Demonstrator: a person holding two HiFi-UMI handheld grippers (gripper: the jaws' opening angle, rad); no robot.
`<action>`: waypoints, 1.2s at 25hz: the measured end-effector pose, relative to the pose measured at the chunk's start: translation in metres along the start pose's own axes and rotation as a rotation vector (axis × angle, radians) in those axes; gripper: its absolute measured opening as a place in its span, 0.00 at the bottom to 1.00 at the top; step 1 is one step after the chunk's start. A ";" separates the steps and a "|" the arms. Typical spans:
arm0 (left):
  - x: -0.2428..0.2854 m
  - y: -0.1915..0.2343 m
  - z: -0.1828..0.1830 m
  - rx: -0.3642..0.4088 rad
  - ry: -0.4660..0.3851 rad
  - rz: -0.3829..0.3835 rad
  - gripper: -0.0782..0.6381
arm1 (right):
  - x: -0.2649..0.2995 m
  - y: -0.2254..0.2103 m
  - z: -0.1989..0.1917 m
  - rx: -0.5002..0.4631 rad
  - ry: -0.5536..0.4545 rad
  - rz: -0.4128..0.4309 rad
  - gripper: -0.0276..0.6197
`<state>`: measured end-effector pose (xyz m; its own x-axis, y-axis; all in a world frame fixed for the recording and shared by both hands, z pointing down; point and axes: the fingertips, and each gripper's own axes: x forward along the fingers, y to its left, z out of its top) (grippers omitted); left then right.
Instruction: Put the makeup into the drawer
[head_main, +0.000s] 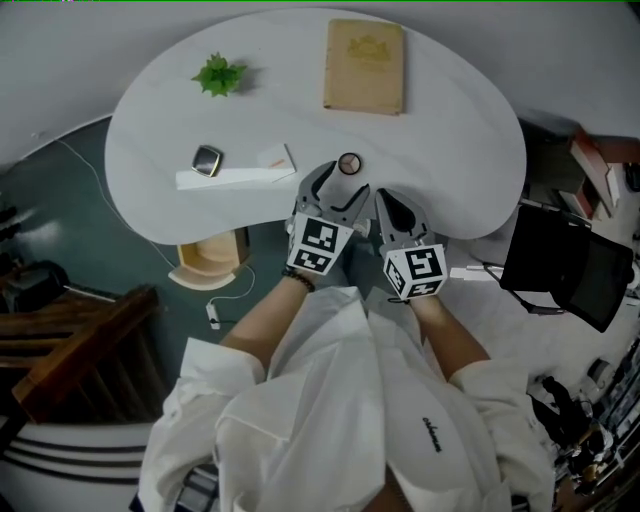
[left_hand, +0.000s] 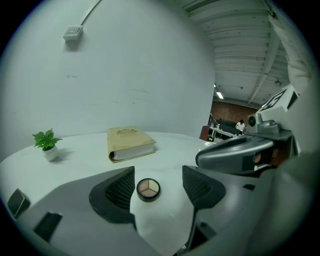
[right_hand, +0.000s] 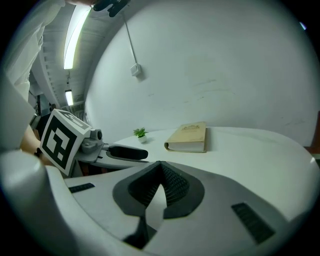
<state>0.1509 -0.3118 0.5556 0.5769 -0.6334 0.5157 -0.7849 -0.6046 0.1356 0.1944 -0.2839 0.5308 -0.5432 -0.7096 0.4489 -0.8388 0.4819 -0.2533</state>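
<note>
The makeup is a small round compact (head_main: 348, 163) with three beige shades, lying on the white table (head_main: 450, 130) near its front edge. My left gripper (head_main: 340, 184) stands open just behind it. In the left gripper view the compact (left_hand: 148, 189) lies on the table between the two spread jaws of the left gripper (left_hand: 158, 186), closer to the left one, and neither jaw touches it. My right gripper (head_main: 392, 204) is beside the left one, shut with nothing in it. In its own view the right gripper (right_hand: 161, 181) has its pads pressed together.
A tan book (head_main: 365, 66) lies at the table's far side and a small potted plant (head_main: 219, 75) at the far left. A silvery item (head_main: 207, 160), a long white box (head_main: 236, 177) and an orange-edged card (head_main: 277, 157) sit left. A tan wooden piece (head_main: 206, 262) shows under the table edge; a black chair (head_main: 565, 265) stands right.
</note>
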 end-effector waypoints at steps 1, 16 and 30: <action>0.005 0.002 -0.004 -0.003 0.007 0.001 0.52 | 0.004 -0.001 -0.004 0.005 0.008 -0.001 0.07; 0.055 0.023 -0.041 -0.016 0.129 0.046 0.52 | 0.043 -0.024 -0.035 0.022 0.068 -0.009 0.07; 0.068 0.028 -0.053 0.021 0.214 0.127 0.51 | 0.051 -0.025 -0.045 0.021 0.093 0.026 0.07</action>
<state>0.1562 -0.3467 0.6396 0.4113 -0.5893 0.6954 -0.8417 -0.5384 0.0416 0.1891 -0.3091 0.5989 -0.5595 -0.6458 0.5194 -0.8258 0.4878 -0.2830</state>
